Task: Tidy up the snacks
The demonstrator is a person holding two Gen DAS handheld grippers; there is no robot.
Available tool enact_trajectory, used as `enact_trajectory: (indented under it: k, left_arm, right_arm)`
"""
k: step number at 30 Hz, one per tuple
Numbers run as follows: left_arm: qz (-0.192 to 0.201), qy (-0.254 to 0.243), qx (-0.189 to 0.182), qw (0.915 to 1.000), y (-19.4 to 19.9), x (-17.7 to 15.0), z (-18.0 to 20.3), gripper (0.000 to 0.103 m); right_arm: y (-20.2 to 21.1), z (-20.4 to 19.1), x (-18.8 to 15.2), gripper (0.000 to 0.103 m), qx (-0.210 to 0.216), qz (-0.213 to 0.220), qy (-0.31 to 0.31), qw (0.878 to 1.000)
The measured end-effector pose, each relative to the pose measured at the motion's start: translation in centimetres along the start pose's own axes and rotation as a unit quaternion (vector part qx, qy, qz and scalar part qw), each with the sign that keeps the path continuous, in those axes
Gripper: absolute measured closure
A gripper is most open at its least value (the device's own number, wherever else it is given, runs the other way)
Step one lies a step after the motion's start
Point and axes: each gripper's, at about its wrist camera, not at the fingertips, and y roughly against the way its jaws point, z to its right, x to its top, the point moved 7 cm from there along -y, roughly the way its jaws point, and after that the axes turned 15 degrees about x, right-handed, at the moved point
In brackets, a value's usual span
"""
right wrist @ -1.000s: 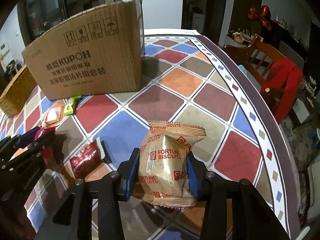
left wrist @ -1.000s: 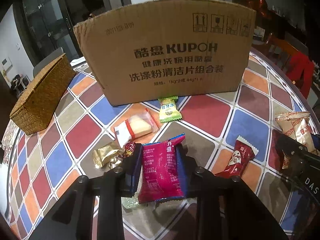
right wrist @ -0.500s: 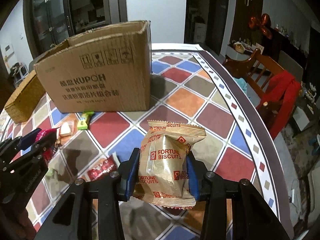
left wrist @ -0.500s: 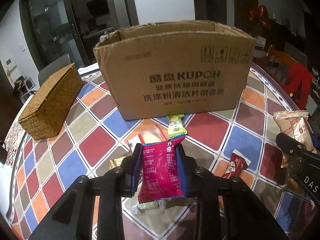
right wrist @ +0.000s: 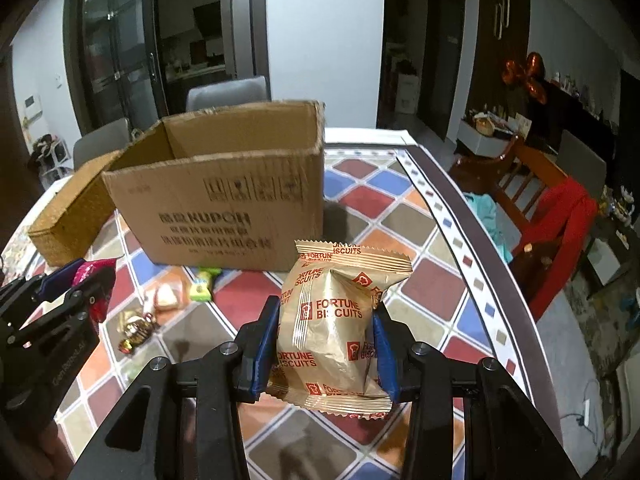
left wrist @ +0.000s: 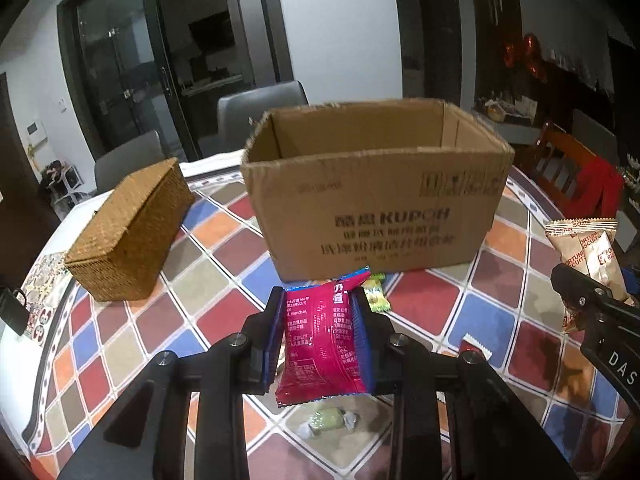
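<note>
Left wrist view: the left gripper (left wrist: 320, 320) has its jaws clamped on a magenta foil snack packet (left wrist: 320, 344), held above the chequered surface (left wrist: 224, 316) before an open brown cardboard box (left wrist: 376, 216); the right gripper (right wrist: 326, 336) has its jaws pinching a gold biscuit packet (right wrist: 336, 320).

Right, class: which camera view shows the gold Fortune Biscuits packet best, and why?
The right wrist view: the Fortune Biscuits packet sits centre frame, face-on, lettering readable, between the right gripper fingers. The left wrist view shows the packet only at the right edge, partly hidden by that gripper.
</note>
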Motion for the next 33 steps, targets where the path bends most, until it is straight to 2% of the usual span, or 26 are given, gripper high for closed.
enact_trajectory:
  k: [23,33]
  left_arm:
    - [0.058,0.032,0.015,0.9977,3.9,5.4,-5.0,0.071]
    - [0.072,0.037,0.016,0.9966,4.1,7.7,-5.6,0.071]
  right_arm:
    - [3.8,-3.9,6.1,0.059,0.018,0.069,0.038,0.997]
    - [4.0,-4.8,8.5,0.059,0.025,0.085,0.052,0.995]
